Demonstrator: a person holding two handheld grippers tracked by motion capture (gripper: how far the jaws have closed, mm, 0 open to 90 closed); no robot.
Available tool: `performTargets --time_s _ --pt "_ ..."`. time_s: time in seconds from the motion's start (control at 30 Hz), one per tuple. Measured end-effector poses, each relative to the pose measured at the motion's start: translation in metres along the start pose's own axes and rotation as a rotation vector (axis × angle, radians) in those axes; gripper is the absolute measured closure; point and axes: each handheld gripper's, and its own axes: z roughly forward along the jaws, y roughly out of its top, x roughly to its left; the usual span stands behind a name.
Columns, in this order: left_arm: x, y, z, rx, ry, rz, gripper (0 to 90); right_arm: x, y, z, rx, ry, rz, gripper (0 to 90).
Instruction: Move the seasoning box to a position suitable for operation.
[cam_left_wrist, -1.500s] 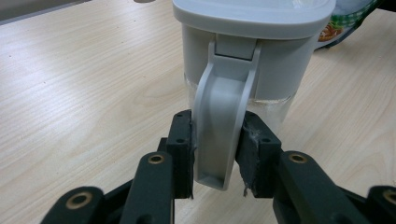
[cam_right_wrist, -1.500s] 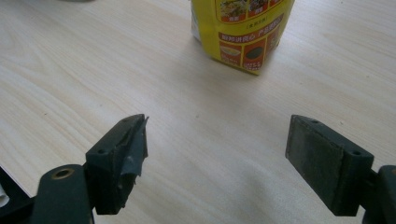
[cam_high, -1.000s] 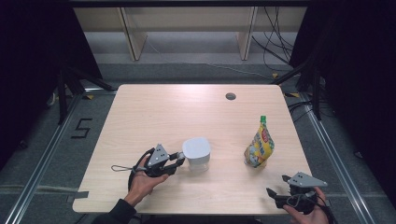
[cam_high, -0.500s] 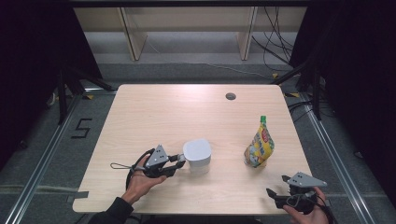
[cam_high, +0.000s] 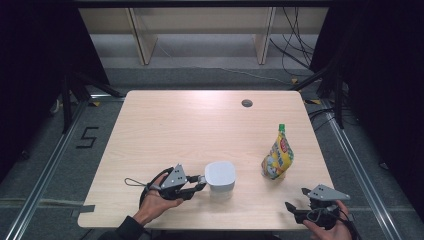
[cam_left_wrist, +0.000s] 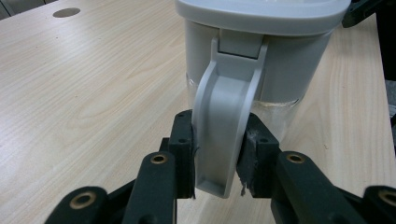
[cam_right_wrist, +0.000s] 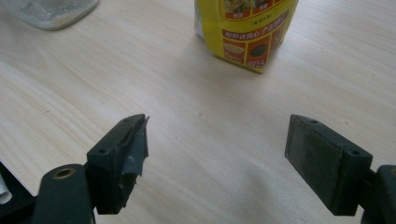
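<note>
Grey jug (cam_high: 220, 175) handle (cam_left_wrist: 227, 116) sits clamped in our left hand-held gripper (cam_high: 196, 182) near the table's (cam_high: 200, 125) front edge; our right hand-held gripper (cam_high: 295, 208) gapes, pouch (cam_high: 276, 157) untouched.

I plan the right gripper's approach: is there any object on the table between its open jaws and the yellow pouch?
Nothing visible does. In the right gripper view, bare table lies between the open right gripper and the yellow pouch. The grey-lidded jug stands off to the side, held by the left gripper.
</note>
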Motion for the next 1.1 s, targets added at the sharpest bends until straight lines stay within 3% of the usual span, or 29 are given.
performTargets --time_s 0.17,0.4,0.47,0.57,0.7,0.8,0.9,0.93,1.0,1.03,1.1 --pt "0.000 -0.001 0.000 -0.003 0.007 -0.004 69.0 -0.003 0.000 0.001 -0.012 0.008 -0.032 22.3" --pt "-0.007 0.000 0.002 -0.002 0.000 0.000 69.0 -0.003 0.000 0.002 -0.008 0.012 -0.002 22.2" --pt "-0.009 0.001 0.002 -0.001 -0.009 -0.002 68.9 -0.004 0.000 0.002 -0.009 0.012 -0.014 22.2" --pt "-0.009 0.000 0.003 -0.008 -0.022 0.017 68.9 -0.003 0.000 0.002 -0.006 0.016 0.007 22.2" --pt "-0.010 0.001 0.004 -0.006 -0.022 0.006 68.1 -0.005 0.001 0.004 -0.007 0.019 -0.016 22.2" --pt "-0.009 0.002 0.002 0.007 -0.015 0.028 62.5 -0.004 0.001 0.004 -0.006 0.023 -0.014 22.2" --pt "-0.009 0.004 -0.005 0.000 -0.028 -0.026 53.7 -0.004 0.001 0.004 -0.006 0.025 -0.017 22.1" --pt "-0.009 0.008 -0.012 -0.009 -0.019 -0.040 45.4 -0.004 0.002 0.005 -0.003 0.022 -0.012 22.2" --pt "-0.009 0.009 -0.014 -0.014 -0.019 -0.058 42.4 -0.004 0.002 0.005 -0.004 0.021 -0.011 22.1" --pt "-0.008 0.011 -0.017 -0.015 -0.030 -0.036 41.2 -0.004 0.002 0.005 -0.005 0.023 -0.011 22.2" --pt "-0.011 0.015 -0.021 -0.023 -0.028 -0.081 36.0 -0.004 0.002 0.005 0.009 0.032 -0.001 22.2"
